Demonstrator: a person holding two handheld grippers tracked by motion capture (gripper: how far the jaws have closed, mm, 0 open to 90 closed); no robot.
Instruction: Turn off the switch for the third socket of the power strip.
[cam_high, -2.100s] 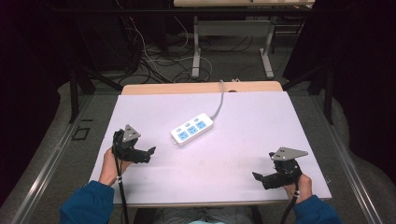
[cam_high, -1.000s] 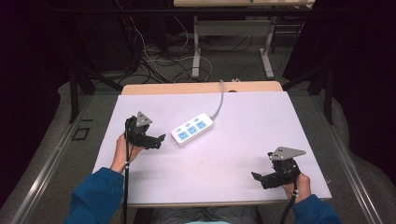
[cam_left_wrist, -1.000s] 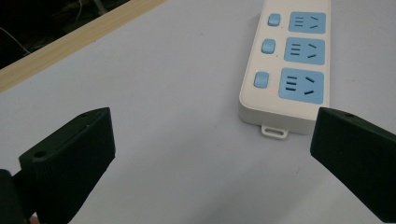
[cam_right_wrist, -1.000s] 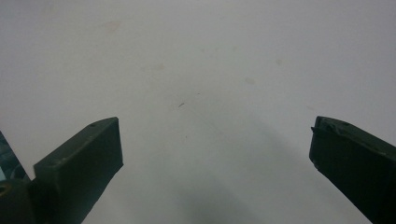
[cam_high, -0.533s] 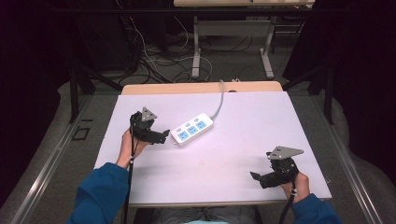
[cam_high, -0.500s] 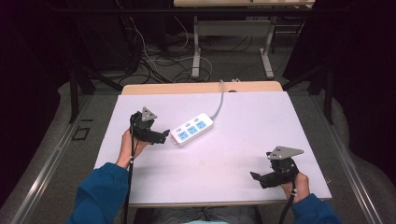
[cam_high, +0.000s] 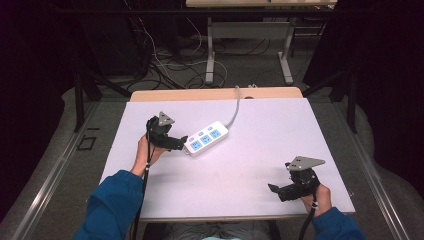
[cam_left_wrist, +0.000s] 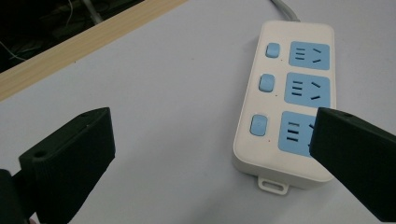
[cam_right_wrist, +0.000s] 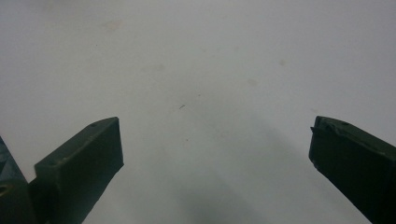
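Left claw (cam_left_wrist: 205, 154), jaws wide, reaches the near end of the power strip (cam_high: 206, 138), which lies lengthwise ahead; the right claw (cam_high: 274, 190), also wide, rests well apart

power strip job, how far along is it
Early stage. Done: the left claw is at the near end of the power strip, jaws wide open. In hand: nothing gripped yet; one jaw overlaps the nearest blue socket in the left gripper view, the other is over bare table. Left: closing on or pressing the strip. The right claw sits open near the table's front right corner.
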